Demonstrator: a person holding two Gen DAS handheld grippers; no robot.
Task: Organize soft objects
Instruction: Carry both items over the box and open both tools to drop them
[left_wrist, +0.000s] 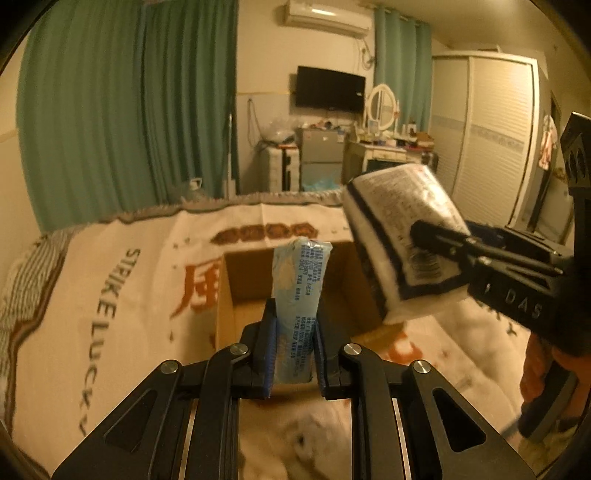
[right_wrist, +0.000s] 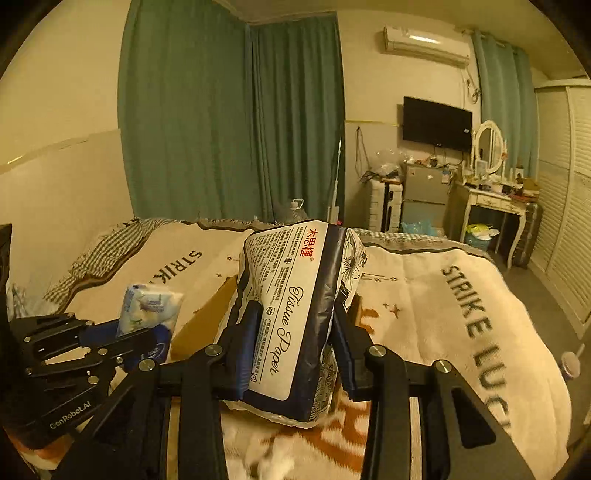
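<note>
Your left gripper (left_wrist: 293, 343) is clamped on a small pale-blue pack of pocket tissues (left_wrist: 301, 299). The pack stands nearly upright between the blue-padded fingers (left_wrist: 269, 354), its printed side facing the left wrist camera, and it is held in the air above an open cardboard box (left_wrist: 236, 288). From the right wrist camera the same small pack (right_wrist: 149, 308) shows at the left, poking up out of the left gripper (right_wrist: 147, 339).

Your right gripper (right_wrist: 291, 354) is closed on a larger soft pack of tissue paper (right_wrist: 295, 310), white with a dark navy band and the words "Tissue Paper" in script. Its fingers press into both sides, and the pack bulges between them. In the left wrist view this pack (left_wrist: 402, 236) hangs tilted, up and to the right of the small pack, with the right gripper (left_wrist: 436, 240) pinching its lower end. The two packs are near each other but apart.

Both packs are held over a bed covered by a cream blanket (left_wrist: 122, 266) printed with orange characters and the dark words "STRIKE LUCKY". The box rests on this blanket.

Beyond the bed hang green curtains (right_wrist: 229, 122). A wall television (right_wrist: 436, 123), an air conditioner (right_wrist: 424, 42), a dressing table with an oval mirror (right_wrist: 489, 147) and a louvred wardrobe (left_wrist: 491, 136) stand along the far walls.
</note>
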